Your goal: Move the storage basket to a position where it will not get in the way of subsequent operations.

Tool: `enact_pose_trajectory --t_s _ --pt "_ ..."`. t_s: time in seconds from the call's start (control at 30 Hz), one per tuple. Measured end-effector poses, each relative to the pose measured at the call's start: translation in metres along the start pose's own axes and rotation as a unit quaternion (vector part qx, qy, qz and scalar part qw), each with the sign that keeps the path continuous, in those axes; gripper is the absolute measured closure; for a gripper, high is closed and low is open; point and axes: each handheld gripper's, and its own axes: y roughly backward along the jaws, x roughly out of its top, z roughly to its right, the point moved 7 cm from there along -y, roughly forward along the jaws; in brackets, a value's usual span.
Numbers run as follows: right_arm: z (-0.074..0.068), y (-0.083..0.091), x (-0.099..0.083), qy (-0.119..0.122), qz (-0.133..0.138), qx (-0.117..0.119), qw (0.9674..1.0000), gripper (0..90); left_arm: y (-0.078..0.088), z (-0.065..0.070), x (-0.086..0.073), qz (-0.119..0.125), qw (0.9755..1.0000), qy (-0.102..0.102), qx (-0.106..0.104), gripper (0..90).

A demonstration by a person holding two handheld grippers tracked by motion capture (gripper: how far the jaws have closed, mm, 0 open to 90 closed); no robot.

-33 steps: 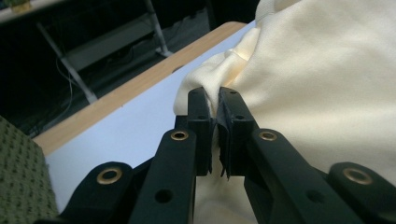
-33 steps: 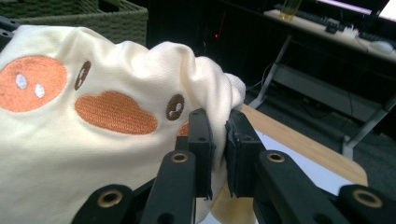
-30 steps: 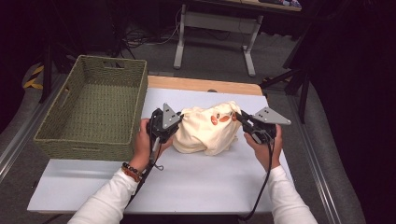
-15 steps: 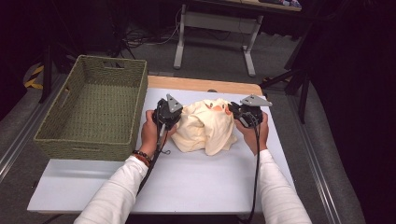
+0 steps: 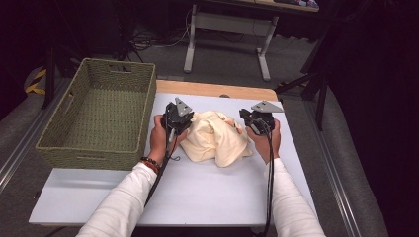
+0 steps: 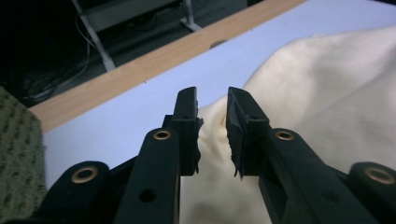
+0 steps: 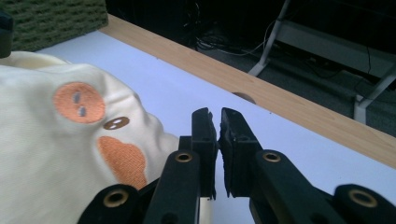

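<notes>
A cream garment [image 5: 217, 140] with orange patches lies bunched on the white table [image 5: 207, 192]. My left gripper [image 5: 182, 118] is at its left edge. In the left gripper view its jaws [image 6: 212, 100] have just been opening and stand a little apart, with cream cloth [image 6: 327, 93] showing in the gap and no pad pressing on it. My right gripper [image 5: 249, 121] is at the garment's right edge. Its jaws [image 7: 214, 114] are nearly together, a sliver of cloth shows at their base, and the garment [image 7: 46, 154] spreads to their left.
A green woven basket [image 5: 89, 150] stands empty off the table's left side, close to my left hand. The table's far edge is a wooden strip [image 5: 217, 90]. Beyond it stands a metal desk frame [image 5: 262, 54] on the floor.
Both hands moved inward and away from the person, the right one more. The garment is bunched tighter between them. The left jaws have parted.
</notes>
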Motion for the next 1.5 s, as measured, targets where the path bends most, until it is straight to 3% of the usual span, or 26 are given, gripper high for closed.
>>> enact_pose_trajectory --t_s 0.23,0.37,0.43,0.5,0.7,0.77,0.8,0.97,1.0,1.17,1.3,1.37,1.43,1.5 --pt "-0.016 0.031 -0.001 0.005 0.032 0.014 0.9994 79.4 0.025 0.02 0.003 0.023 0.9991 -0.03 -0.019 74.1" --pt "-0.031 0.048 -0.009 0.006 0.042 0.026 0.9987 72.9 0.038 0.033 -0.003 0.031 0.9975 -0.046 -0.043 73.5" --pt "-0.039 0.055 -0.013 0.014 0.045 0.037 0.9982 70.2 0.046 0.038 -0.009 0.036 0.9964 -0.059 -0.05 72.6" --pt "-0.048 0.064 -0.019 0.02 0.048 0.041 0.9978 66.6 0.054 0.044 -0.015 0.041 0.9948 -0.06 -0.071 70.3" --pt "-0.071 0.087 -0.042 0.027 0.053 0.066 0.9961 58.9 0.069 0.061 -0.041 0.024 0.9898 -0.1 -0.099 63.1" --pt "-0.079 0.091 -0.052 0.03 0.044 0.073 0.9959 56.1 0.072 0.067 -0.047 0.021 0.9885 -0.114 -0.098 60.1" --pt "-0.082 0.093 -0.057 0.036 0.04 0.072 0.996 56.0 0.073 0.072 -0.05 0.016 0.987 -0.116 -0.11 59.5" --pt "-0.098 0.091 -0.079 0.026 0.004 0.1 0.9946 51.0 0.066 0.085 -0.063 -0.006 0.9831 -0.125 -0.134 55.7" --pt "-0.1 0.088 -0.084 0.023 -0.008 0.104 0.9943 50.1 0.062 0.086 -0.065 -0.01 0.9833 -0.123 -0.134 54.5" --pt "-0.108 0.075 -0.095 0.044 -0.038 0.101 0.9932 44.8 0.046 0.09 -0.074 -0.035 0.9808 -0.117 -0.152 49.4" --pt "-0.112 0.065 -0.099 0.042 -0.053 0.104 0.9922 39.8 0.037 0.088 -0.076 -0.044 0.9808 -0.108 -0.156 46.7" --pt "-0.116 0.061 -0.098 0.035 -0.058 0.111 0.9914 38.1 0.029 0.087 -0.077 -0.052 0.9815 -0.106 -0.15 45.5" --pt "-0.118 0.058 -0.098 0.043 -0.061 0.103 0.9918 35.9 0.023 0.084 -0.078 -0.061 0.9824 -0.11 -0.138 43.4" --pt "-0.122 0.058 -0.099 0.033 -0.067 0.112 0.9909 32.8 0.017 0.083 -0.08 -0.072 0.9822 -0.101 -0.14 42.8"
